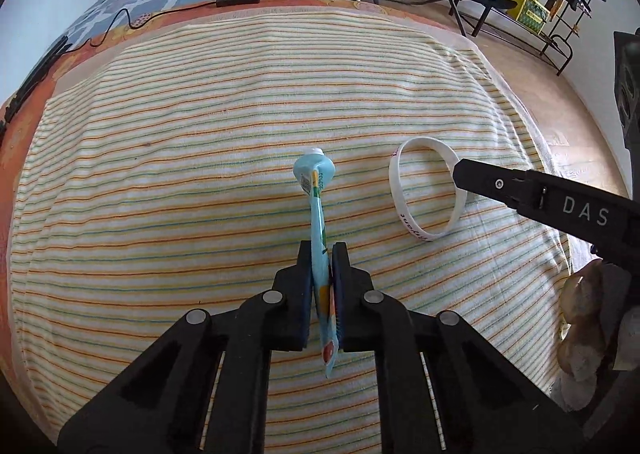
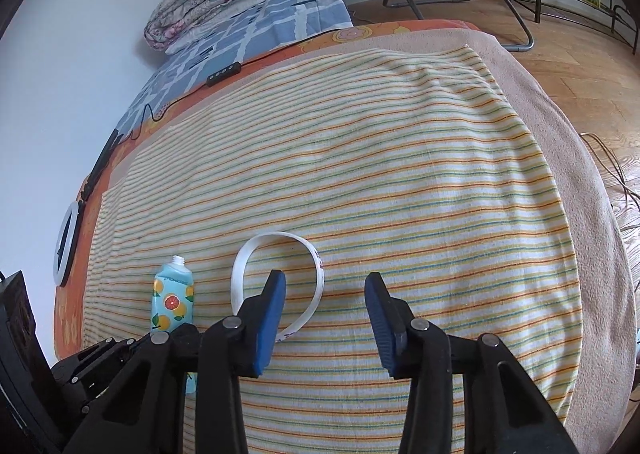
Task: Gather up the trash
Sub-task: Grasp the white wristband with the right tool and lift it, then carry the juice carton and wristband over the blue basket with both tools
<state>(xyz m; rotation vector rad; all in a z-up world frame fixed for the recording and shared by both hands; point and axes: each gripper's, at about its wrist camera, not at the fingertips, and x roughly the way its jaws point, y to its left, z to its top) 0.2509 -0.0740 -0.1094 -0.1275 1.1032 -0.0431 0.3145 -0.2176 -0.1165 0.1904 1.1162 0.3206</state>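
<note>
From the left wrist, the left gripper (image 1: 321,254) had its two pads pressed flat against a light blue tube (image 1: 318,214), which ran edge-on between them; its capless neck pointed away beyond the fingertips and its crimped tail hung back behind the pads. Only this view showed that pinch. To the right of the fingers lay a white wristband (image 1: 428,190) on the striped towel (image 1: 200,174), with one black finger of the right gripper (image 1: 472,176) reaching in over the band's far side. Part of a hand (image 1: 580,318) showed at the right edge, blurred.

From the right wrist, the right gripper (image 2: 325,286) stood partly open and held nothing. Its left pad sat inside the wristband (image 2: 276,274) loop and its right pad outside, so one side of the band lay between them; whether either pad touched it could not be told. Here alone the tube (image 2: 172,302) showed its face, printed with oranges, left of the fingers, its lower end hidden behind the left gripper's (image 2: 120,354) body. The band's print was too small to read.
</note>
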